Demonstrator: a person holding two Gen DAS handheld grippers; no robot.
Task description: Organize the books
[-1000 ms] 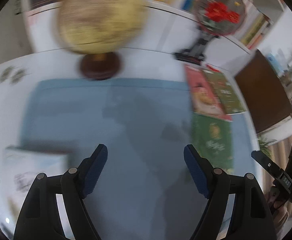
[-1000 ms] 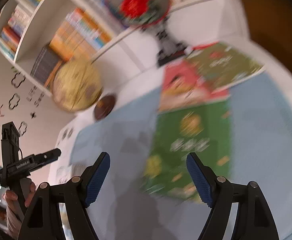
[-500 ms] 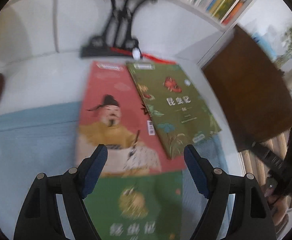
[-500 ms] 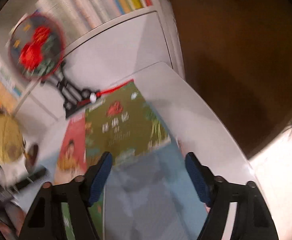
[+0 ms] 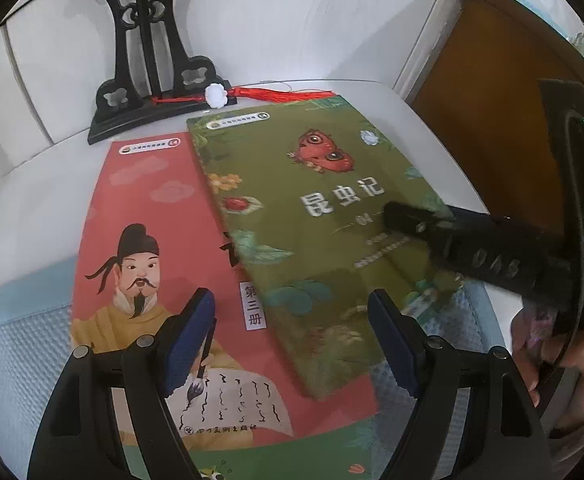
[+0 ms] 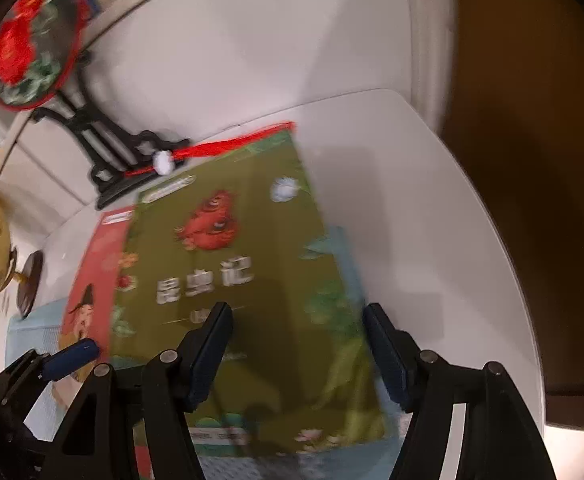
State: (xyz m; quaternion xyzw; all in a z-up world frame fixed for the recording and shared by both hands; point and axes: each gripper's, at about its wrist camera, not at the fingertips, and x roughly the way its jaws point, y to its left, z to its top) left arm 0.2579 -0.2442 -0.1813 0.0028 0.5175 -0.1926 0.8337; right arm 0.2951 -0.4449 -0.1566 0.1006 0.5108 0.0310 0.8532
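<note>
Olive book (image 6: 248, 280) overlapping red book (image 5: 152, 240), both hand-held grippers (image 5: 292, 340) (image 6: 297, 348) above, jaws apart, right's just narrowed

My left gripper (image 5: 292, 340) is open, with nothing between its fingers. Under my left finger (image 5: 190, 344) lies the red book (image 5: 140, 240). The green book (image 5: 323, 216) lies partly on top of it, reaching past my right finger (image 5: 391, 344). My right gripper (image 5: 407, 216) hangs over the green book.

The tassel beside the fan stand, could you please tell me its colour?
Red tassel, with a white bead; clearest in the left wrist view.
</note>
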